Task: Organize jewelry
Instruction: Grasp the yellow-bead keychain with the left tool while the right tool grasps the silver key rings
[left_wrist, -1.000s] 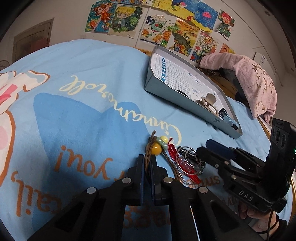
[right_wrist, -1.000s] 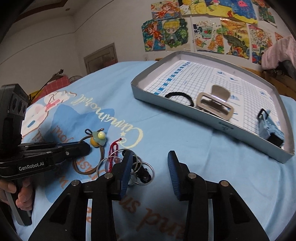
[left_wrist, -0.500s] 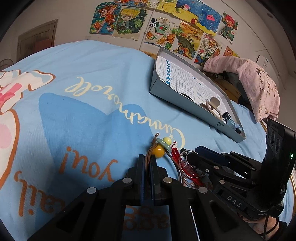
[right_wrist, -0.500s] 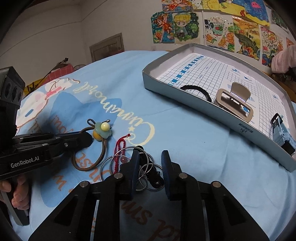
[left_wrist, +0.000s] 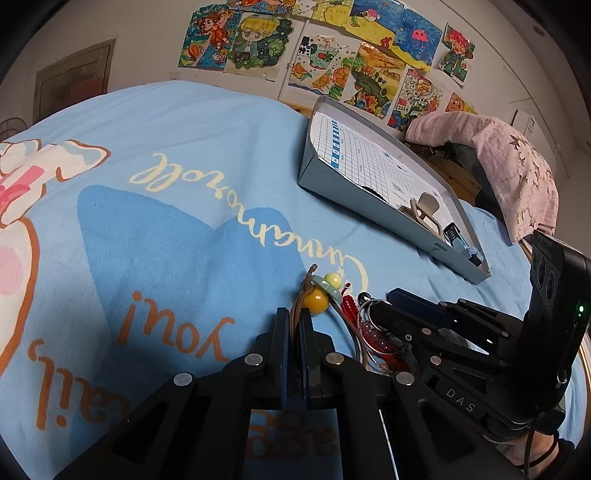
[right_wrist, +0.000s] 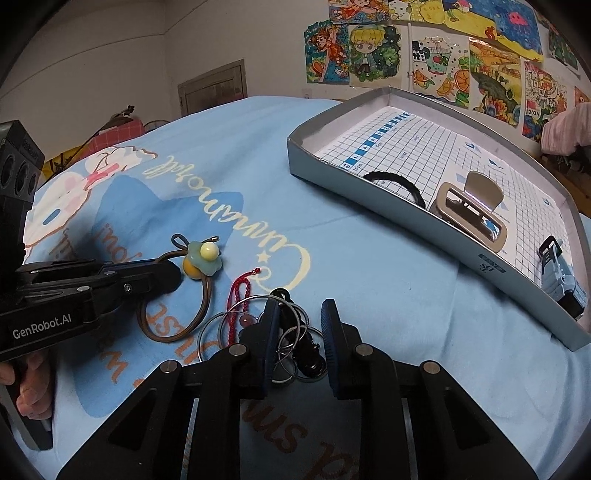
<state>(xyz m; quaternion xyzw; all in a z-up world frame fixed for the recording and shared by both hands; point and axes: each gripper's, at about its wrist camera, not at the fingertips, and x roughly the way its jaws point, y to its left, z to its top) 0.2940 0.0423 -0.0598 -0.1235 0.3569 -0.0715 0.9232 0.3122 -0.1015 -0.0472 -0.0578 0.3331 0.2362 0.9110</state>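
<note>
Right gripper (right_wrist: 297, 336), jaws spread, straddles the tangled metal rings (right_wrist: 284, 339) on the bed (right_wrist: 369, 277). Left gripper (left_wrist: 293, 325), jaws pinching the brown cord bracelet (right_wrist: 199, 295), lies just beside. Tray (right_wrist: 369, 192) lies ahead to the right.

We've got the tray (right_wrist: 436, 236) sitting on the bedspread (right_wrist: 369, 266), off to the right and further back. Inside it, a hair tie (right_wrist: 397, 182) lies leftmost, the claw clip (right_wrist: 469, 210) beside it, a small clip (right_wrist: 561, 273) at the right end. Nearer us on the bedspread, the corded bracelet (right_wrist: 195, 288) lies left of the wire hoops (right_wrist: 258, 325), with a beaded string (right_wrist: 236, 295) between them.
</note>
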